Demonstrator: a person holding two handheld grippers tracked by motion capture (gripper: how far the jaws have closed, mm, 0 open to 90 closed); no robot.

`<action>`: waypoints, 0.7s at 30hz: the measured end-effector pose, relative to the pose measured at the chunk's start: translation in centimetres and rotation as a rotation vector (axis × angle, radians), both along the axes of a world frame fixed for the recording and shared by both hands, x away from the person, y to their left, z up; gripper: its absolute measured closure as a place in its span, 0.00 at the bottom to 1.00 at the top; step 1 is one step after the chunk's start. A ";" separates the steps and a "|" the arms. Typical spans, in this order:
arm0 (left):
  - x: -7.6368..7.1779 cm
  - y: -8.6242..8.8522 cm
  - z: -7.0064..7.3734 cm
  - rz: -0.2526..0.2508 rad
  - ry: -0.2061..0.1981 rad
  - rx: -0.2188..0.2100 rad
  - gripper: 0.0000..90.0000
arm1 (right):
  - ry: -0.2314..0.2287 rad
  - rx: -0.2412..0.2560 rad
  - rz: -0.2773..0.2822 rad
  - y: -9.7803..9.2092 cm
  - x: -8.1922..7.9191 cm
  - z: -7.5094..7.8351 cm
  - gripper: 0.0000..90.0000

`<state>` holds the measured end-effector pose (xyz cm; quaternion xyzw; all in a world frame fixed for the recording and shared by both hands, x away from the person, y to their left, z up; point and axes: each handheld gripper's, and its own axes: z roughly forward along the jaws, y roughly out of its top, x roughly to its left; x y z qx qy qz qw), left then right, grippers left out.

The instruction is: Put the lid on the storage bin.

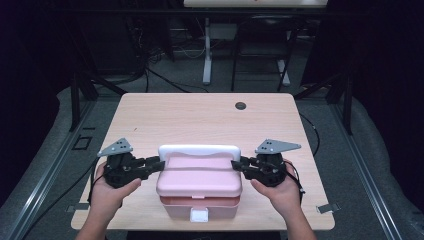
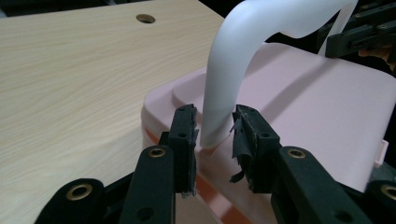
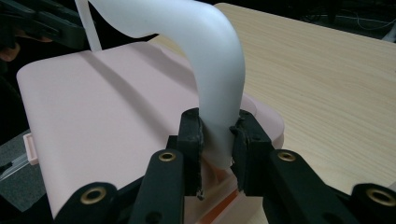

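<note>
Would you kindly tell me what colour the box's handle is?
White; the handle shows best in the right gripper view.

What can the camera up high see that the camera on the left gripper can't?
Only the high view takes in the person's two hands, the box's white latch and the floor around the table. Only the left gripper view shows the left gripper closed around the foot of the white handle. Both show the pink box and the table's hole.
</note>
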<state>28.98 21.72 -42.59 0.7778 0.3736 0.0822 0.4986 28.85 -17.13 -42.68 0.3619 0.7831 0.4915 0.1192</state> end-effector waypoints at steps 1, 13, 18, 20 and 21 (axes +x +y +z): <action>-0.3 0.3 0.1 0.003 -0.004 -0.004 0.76 | 0.000 0.003 0.000 -0.1 0.0 0.0 0.82; -3.1 2.0 -1.0 0.008 -0.007 0.006 0.87 | 0.001 0.019 -0.004 -0.1 0.2 0.2 0.82; -3.6 2.0 -1.7 -0.003 0.005 0.014 0.95 | -0.002 0.028 -0.006 -0.2 0.1 0.4 0.82; -3.7 1.9 -2.0 -0.013 0.015 0.018 0.96 | -0.003 0.028 -0.004 -0.2 0.1 0.4 0.83; -3.7 1.9 -2.2 -0.018 0.022 0.020 0.97 | -0.004 0.027 -0.003 -0.2 0.1 0.4 0.82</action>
